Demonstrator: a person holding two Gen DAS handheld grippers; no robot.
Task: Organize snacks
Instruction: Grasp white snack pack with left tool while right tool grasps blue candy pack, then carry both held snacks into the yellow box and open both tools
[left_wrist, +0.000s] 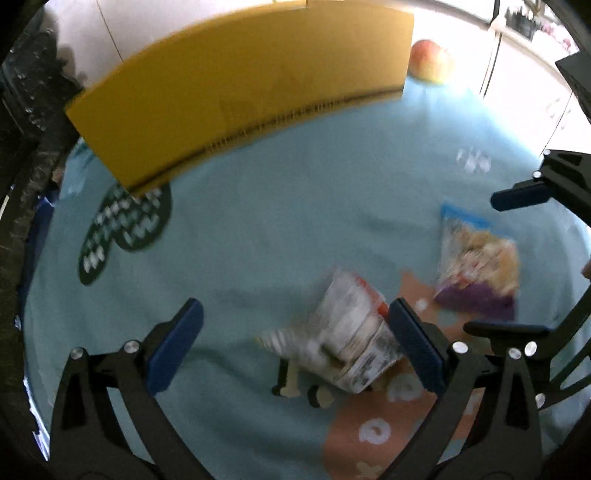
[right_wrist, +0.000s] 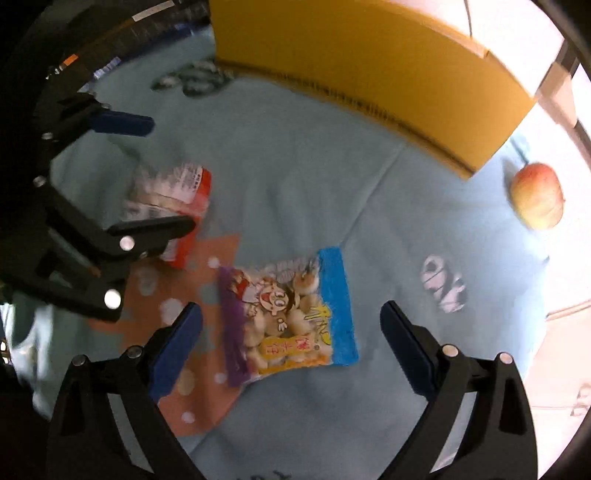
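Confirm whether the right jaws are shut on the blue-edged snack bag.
No: the right gripper stands open above the snack bag, jaws apart.

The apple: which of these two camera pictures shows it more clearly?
The right wrist view. The apple lies whole on the blue cloth past the yellow box. In the left wrist view it is far off, overexposed and partly behind that box.

surface: light-blue patterned cloth (right_wrist: 303, 177) | on it: cardboard box (right_wrist: 369, 74), apple (right_wrist: 538, 195), red-edged snack packet (right_wrist: 173, 199), blue-and-purple snack packet (right_wrist: 288, 317)
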